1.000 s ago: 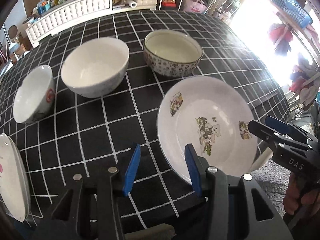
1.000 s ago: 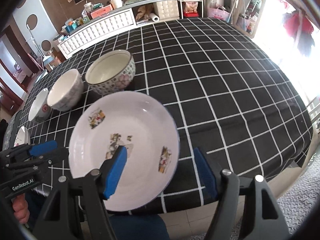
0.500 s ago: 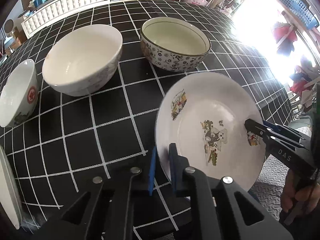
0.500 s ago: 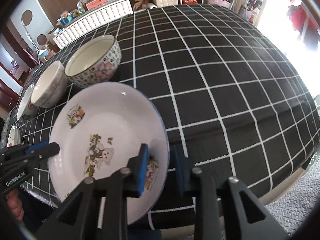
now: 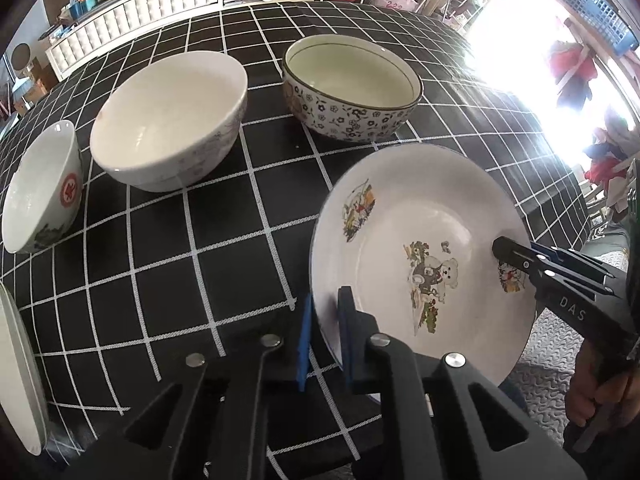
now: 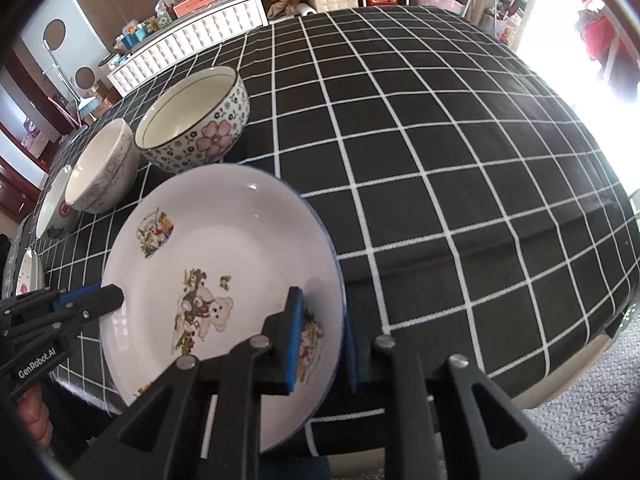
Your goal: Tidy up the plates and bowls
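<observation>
A white cartoon-print plate (image 5: 420, 240) (image 6: 224, 264) is at the table's near edge, tilted. My left gripper (image 5: 326, 332) is shut on its left rim; it shows in the right wrist view (image 6: 104, 300). My right gripper (image 6: 320, 340) is shut on its right rim; it shows in the left wrist view (image 5: 516, 252). Beyond stand a flower-patterned bowl (image 5: 352, 88) (image 6: 196, 120), a plain white bowl (image 5: 168, 120) (image 6: 102, 172) and a small bowl with a red mark (image 5: 40, 192) (image 6: 54, 208). Another white plate (image 5: 16, 372) (image 6: 28, 276) lies at far left.
The table has a black cloth with white grid lines (image 6: 440, 140). Its near edge drops to a grey floor mat (image 6: 592, 412). A white tufted cabinet (image 6: 188, 36) with clutter stands beyond the table's far side.
Both grippers went from open beside the plate to shut on its opposite rims. The plate has risen and tilted a little.
</observation>
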### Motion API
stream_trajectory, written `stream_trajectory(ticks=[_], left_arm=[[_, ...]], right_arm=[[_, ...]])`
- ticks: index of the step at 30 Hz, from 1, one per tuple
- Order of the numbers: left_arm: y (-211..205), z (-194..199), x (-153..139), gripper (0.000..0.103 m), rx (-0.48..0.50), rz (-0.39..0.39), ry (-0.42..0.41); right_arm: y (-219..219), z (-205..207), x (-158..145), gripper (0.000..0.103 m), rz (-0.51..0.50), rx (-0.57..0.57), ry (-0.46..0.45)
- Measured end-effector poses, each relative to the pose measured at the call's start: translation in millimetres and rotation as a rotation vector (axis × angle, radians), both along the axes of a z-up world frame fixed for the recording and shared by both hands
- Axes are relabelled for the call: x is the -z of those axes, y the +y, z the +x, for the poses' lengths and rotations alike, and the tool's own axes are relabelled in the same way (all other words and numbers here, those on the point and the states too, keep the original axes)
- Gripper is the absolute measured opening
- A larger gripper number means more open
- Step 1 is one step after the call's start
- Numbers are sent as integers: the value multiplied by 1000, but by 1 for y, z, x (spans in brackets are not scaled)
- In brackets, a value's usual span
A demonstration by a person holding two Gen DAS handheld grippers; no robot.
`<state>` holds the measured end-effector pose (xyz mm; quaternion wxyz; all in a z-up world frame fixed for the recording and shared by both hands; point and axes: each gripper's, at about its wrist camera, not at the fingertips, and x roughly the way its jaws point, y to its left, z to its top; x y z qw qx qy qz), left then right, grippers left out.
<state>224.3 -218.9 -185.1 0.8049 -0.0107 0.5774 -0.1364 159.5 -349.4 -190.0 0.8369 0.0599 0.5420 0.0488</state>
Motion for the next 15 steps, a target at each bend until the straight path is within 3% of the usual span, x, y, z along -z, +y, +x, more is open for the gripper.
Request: stream_trajectory(ticks=[9,15], left_arm=[[19,-16,-19,11,-13,21,-60],[59,-31,-32,11,-70,-2,-68]], right_arm=[[26,-10,-15,22,7,-17,-16],[57,-15,-26,22,-4,-65,-29]])
